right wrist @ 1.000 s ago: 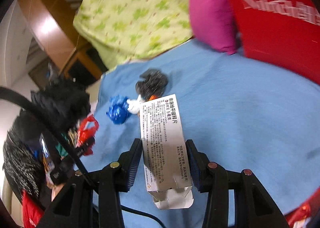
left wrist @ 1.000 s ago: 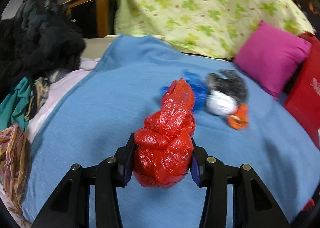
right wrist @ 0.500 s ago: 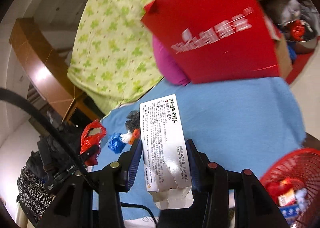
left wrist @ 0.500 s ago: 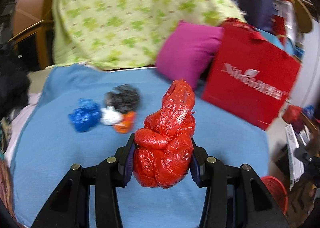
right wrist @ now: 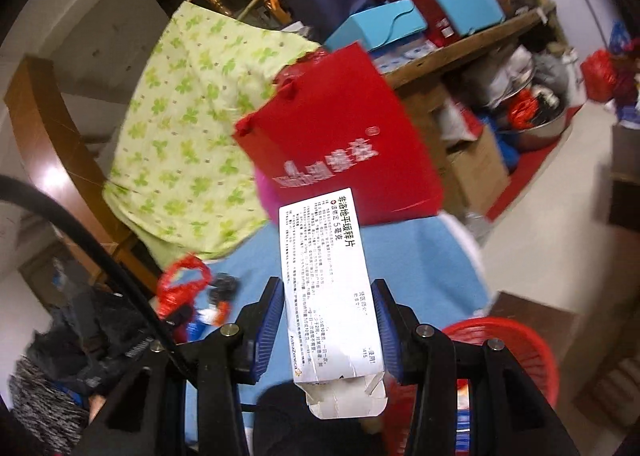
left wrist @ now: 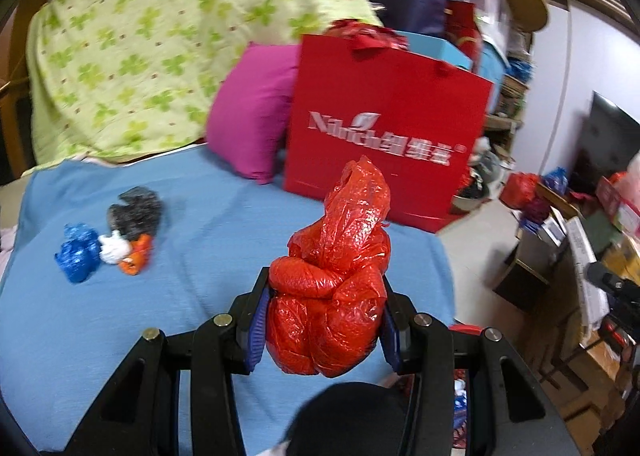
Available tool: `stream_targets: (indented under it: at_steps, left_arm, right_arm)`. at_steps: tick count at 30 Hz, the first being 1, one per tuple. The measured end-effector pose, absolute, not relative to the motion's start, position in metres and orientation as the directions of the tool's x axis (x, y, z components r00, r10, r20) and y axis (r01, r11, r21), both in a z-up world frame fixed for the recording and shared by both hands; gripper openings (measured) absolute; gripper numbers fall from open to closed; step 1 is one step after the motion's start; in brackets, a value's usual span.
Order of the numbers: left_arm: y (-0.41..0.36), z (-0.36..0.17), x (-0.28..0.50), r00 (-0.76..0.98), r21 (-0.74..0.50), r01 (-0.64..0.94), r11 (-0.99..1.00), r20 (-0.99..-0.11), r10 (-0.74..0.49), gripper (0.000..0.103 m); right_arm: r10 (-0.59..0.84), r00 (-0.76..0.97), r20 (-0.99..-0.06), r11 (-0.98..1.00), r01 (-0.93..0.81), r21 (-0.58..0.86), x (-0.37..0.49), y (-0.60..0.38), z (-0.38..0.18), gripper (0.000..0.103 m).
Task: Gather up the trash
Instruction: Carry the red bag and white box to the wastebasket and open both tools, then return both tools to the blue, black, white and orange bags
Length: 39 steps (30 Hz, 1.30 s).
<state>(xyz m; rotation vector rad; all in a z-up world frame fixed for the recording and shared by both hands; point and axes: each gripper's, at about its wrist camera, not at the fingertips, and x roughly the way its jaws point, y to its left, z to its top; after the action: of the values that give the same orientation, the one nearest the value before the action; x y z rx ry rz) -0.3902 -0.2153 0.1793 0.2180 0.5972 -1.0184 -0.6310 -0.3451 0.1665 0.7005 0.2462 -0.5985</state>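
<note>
My left gripper (left wrist: 325, 330) is shut on a crumpled red plastic bag (left wrist: 335, 280), held above the blue blanket (left wrist: 208, 256). My right gripper (right wrist: 328, 326) is shut on a white medicine box (right wrist: 330, 292) with printed text, its torn flap toward the camera. A red mesh basket (right wrist: 516, 340) with scraps inside shows at the lower right of the right wrist view. On the blanket lie more crumpled bags: a blue one (left wrist: 77, 256), a white one (left wrist: 113, 248), an orange one (left wrist: 136, 258) and a dark grey one (left wrist: 136, 208).
A red paper gift bag (left wrist: 384, 136) and a magenta pillow (left wrist: 252, 112) stand at the bed's far edge, under a green clover-print quilt (left wrist: 152, 36). Cluttered shelves, boxes (right wrist: 476, 172) and a metal basin (right wrist: 540, 128) line the floor on the right. Dark clothes (right wrist: 80, 356) are piled left.
Both grippers have swung to the right across the bed, each still holding its item. The red gift bag, the floor clutter and the red basket have come into view.
</note>
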Motion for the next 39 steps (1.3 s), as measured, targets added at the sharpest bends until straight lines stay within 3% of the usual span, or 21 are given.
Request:
stream_targets:
  at_steps: [11, 19, 20, 21, 22, 24, 39]
  left_arm:
    - [-0.249, 0.167, -0.436, 0.291, -0.075, 0.909, 0.409, -0.589, -0.754, 0.048]
    - [-0.279, 0.149, -0.459, 0.219, -0.083, 0.935, 0.344, -0.63, -0.746, 0.048]
    - [-0.282, 0.146, -0.462, 0.209, -0.084, 0.938, 0.336, -0.636, -0.743, 0.048]
    - [-0.285, 0.144, -0.464, 0.2, -0.086, 0.94, 0.329, -0.641, -0.741, 0.048]
    - [-0.288, 0.141, -0.467, 0.191, -0.088, 0.943, 0.321, -0.646, -0.739, 0.048]
    - [-0.293, 0.137, -0.472, 0.175, -0.089, 0.948, 0.305, -0.654, -0.736, 0.048]
    - [-0.334, 0.104, -0.512, 0.002, -0.133, 0.98, 0.15, -0.742, -0.67, 0.048]
  right_arm:
    - [-0.441, 0.671, -0.596, 0.452, 0.74, 0.498, -0.66, -0.374, 0.074, 0.047]
    - [-0.414, 0.602, -0.682, 0.376, 0.796, 0.474, -0.663, -0.391, 0.021, 0.05]
    - [-0.414, 0.591, -0.692, 0.366, 0.805, 0.468, -0.663, -0.394, 0.017, 0.051]
    - [-0.417, 0.58, -0.699, 0.355, 0.812, 0.463, -0.664, -0.396, 0.014, 0.058]
    - [-0.422, 0.568, -0.707, 0.343, 0.822, 0.455, -0.663, -0.398, 0.012, 0.073]
    - [-0.436, 0.534, -0.725, 0.312, 0.845, 0.435, -0.664, -0.403, 0.008, 0.083]
    - [-0.572, 0.56, -0.599, 0.336, 0.827, 0.451, -0.696, -0.386, 0.069, 0.084]
